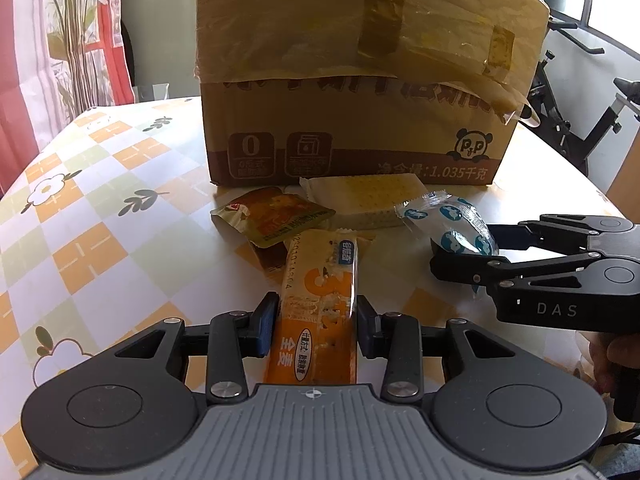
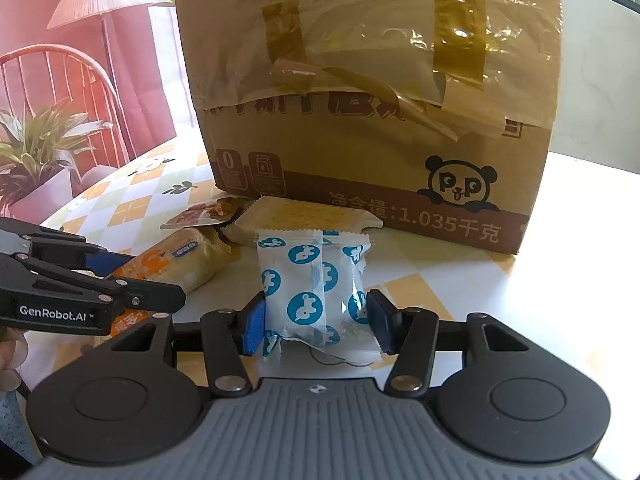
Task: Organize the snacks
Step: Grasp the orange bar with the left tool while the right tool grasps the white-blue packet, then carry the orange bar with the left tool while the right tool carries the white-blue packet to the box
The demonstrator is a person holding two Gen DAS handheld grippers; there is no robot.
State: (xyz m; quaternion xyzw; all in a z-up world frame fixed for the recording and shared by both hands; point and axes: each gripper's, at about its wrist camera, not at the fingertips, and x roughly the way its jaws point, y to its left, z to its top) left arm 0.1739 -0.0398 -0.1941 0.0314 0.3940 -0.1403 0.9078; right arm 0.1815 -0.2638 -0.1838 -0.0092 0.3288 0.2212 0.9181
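Snacks sit in a loose cluster on the worktop point(image 1: 120, 208) right in front of the cardboard box point(image 1: 360, 128), whose flap hangs taped and partly peeled.

Left gripper point(image 1: 316, 322) is clamped on the orange bar point(image 1: 320, 280). Both pads press the wrapper sides, and the bar's long axis runs straight out along the fingers toward the box. The near end is tucked between the jaws; the far end overlaps the brown sachet point(image 1: 276, 216).

Right gripper point(image 2: 316, 322) straddles the white packet with blue dots point(image 2: 312, 288). The pads look to be touching the wrapper on both sides, likely a grip, though the crinkled film makes firm contact hard to confirm. The packet's long axis also points forward along the fingers, toward the box face.

The cracker pack point(image 1: 368, 196) lies flat against the box base, behind both held items and roughly between the two grippers. It is slightly nearer the right one in the right wrist view.

Key relation: each held snack lies lengthwise in line with its own gripper, and the box stands directly ahead of both. A lift and forward carry is the likely next move. The box opening is not visible from here, so where things go in cannot be judged.
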